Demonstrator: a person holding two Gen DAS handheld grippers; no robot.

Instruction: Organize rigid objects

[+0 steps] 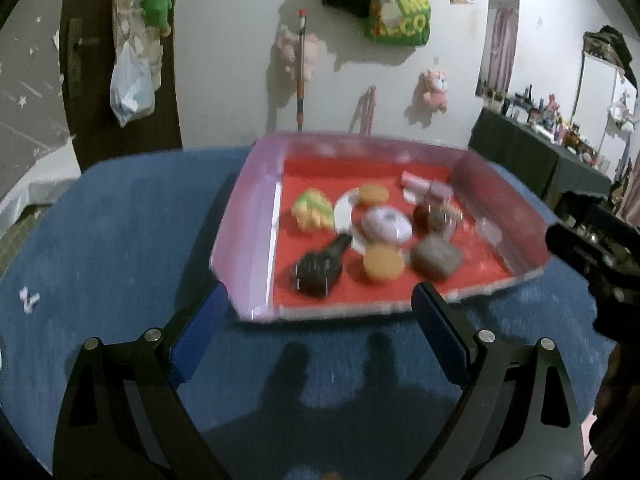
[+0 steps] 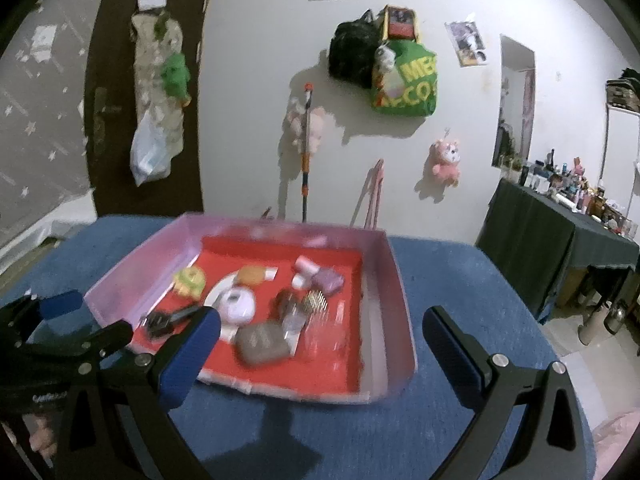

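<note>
A pink translucent tray (image 1: 256, 216) (image 2: 392, 304) with a red floor sits on the blue-covered table (image 1: 120, 240) (image 2: 460, 272). It holds several small items: a black brush (image 1: 320, 268) (image 2: 164, 322), an orange round piece (image 1: 382, 264), a white-and-purple round case (image 1: 386, 224) (image 2: 238, 304), a yellow-green toy (image 1: 312, 210) (image 2: 188, 280) and a grey-brown block (image 1: 436, 258) (image 2: 262, 342). My left gripper (image 1: 320, 308) is open just short of the tray's near edge, holding nothing. My right gripper (image 2: 320, 328) is open and empty, near the tray's front right part. Both views are motion-blurred.
A side table (image 1: 540, 152) (image 2: 560, 232) draped in dark cloth and crowded with bottles stands at the right. Bags and plush toys hang on the white wall behind, and a dark door (image 2: 112, 120) is at the left. Blue tabletop surrounds the tray.
</note>
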